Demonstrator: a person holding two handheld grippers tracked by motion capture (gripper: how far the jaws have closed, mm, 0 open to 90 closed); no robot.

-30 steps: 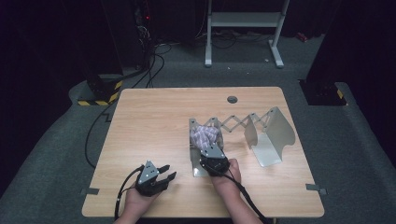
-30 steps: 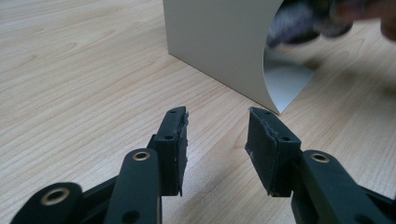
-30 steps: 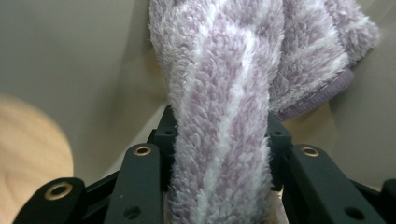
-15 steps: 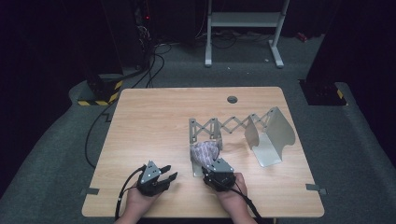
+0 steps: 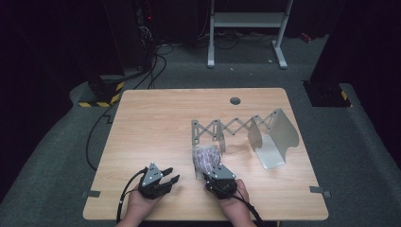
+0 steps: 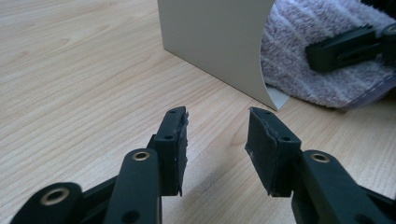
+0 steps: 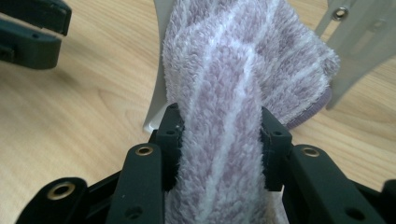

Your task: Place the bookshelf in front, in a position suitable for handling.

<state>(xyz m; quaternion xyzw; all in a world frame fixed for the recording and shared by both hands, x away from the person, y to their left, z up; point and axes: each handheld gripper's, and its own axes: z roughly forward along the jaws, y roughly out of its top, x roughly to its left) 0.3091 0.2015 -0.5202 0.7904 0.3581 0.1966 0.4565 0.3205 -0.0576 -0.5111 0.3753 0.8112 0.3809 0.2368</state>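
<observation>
A fluffy purple towel with white stripes point(image 5: 206, 157) lies bunched at the near left end plate of a metal scissor rack point(image 5: 222, 126). My right gripper point(image 5: 211, 169) has just been closing on it. In the right gripper view both pads press into the towel point(image 7: 238, 51), with the right gripper point(image 7: 219, 130) squeezing its near fold. My left gripper point(image 5: 171, 175) rests on the table to the left, open with nothing between its jaws point(image 6: 217, 135). Ahead of it stands the rack's end plate point(image 6: 215, 42), with the towel point(image 6: 299, 70) behind.
The rack's far end plate point(image 5: 276, 135), curved and grey, stands at the table's right. A round cable hole point(image 5: 235, 100) sits near the back edge. Bare wood point(image 5: 146, 127) spreads across the left half. A black cable point(image 5: 92, 142) hangs off the left edge.
My right gripper has drawn back toward the near edge, and the towel has come with it, out past the rack's end plate. The left gripper has stayed put.
</observation>
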